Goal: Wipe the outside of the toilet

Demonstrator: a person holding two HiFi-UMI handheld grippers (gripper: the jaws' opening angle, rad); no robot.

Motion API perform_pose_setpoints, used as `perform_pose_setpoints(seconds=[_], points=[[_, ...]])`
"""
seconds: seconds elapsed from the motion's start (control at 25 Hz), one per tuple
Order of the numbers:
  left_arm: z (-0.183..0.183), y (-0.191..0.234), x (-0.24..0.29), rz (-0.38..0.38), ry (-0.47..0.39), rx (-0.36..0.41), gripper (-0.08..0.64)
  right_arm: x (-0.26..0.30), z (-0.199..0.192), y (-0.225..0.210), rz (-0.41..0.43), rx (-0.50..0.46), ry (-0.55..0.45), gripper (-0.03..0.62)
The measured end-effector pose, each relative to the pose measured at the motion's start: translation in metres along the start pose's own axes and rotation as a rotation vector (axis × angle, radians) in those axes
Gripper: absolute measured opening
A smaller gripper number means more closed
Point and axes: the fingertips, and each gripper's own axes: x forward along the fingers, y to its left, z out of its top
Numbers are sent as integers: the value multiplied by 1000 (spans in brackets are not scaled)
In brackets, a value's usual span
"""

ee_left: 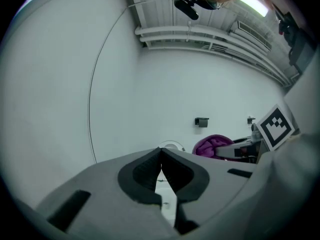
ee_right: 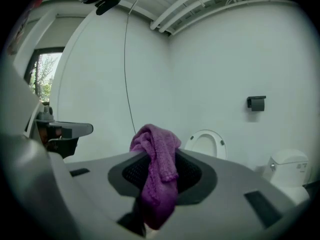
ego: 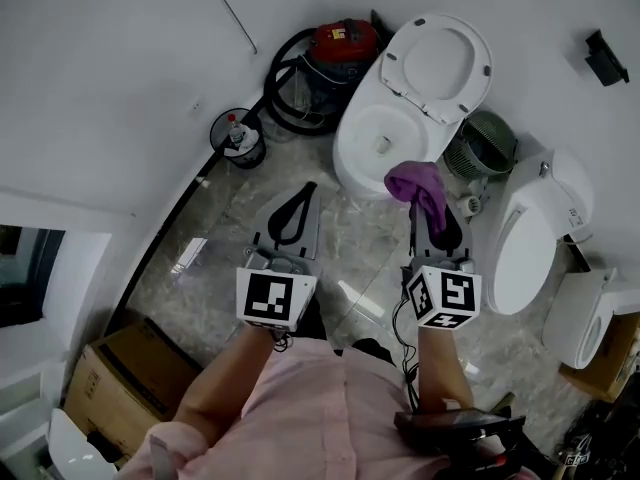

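Note:
A white toilet (ego: 372,143) stands ahead of me with its lid (ego: 440,63) raised against the wall. My right gripper (ego: 428,190) is shut on a purple cloth (ego: 418,183), held just above the bowl's front right rim. The cloth (ee_right: 157,171) drapes down over the jaws in the right gripper view, with the toilet lid (ee_right: 206,143) behind it. My left gripper (ego: 303,190) hangs over the floor left of the bowl, shut with nothing in it. In the left gripper view its tips (ee_left: 160,151) meet, and the cloth (ee_left: 212,145) shows to the right.
A red vacuum cleaner (ego: 345,43) with black hose sits behind the toilet. A round rack with a bottle (ego: 238,136) stands at the left wall. A green basket (ego: 482,146) and a second white toilet (ego: 535,233) are at the right. A cardboard box (ego: 118,378) lies near left.

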Motion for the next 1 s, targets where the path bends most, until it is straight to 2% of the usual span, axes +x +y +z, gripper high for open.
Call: perform_pose_setpoints(seconds=[0.24,0.36,0.48,0.68,0.88,1.0], points=[[1,26,22,-50,-28,51,8,30,25,4,-45,-12,-57,124],[-9,24,25,-70,-39,75,8,40,26,-1,-63,-20,-86,124],[-25,18,32,-75,-21,59,8,49,15,-10,-75,-18,-98,124],[-72,24,44,-56,-34,79,9,67,-44,-8,-58,-10,-71,124],[-137,27,56,-43,-26,20,9,91,-117,6,-11,-2,-48,124],[-179,31,64,-43,-55,39,9,108,-159,14,18,-3,-53,124]])
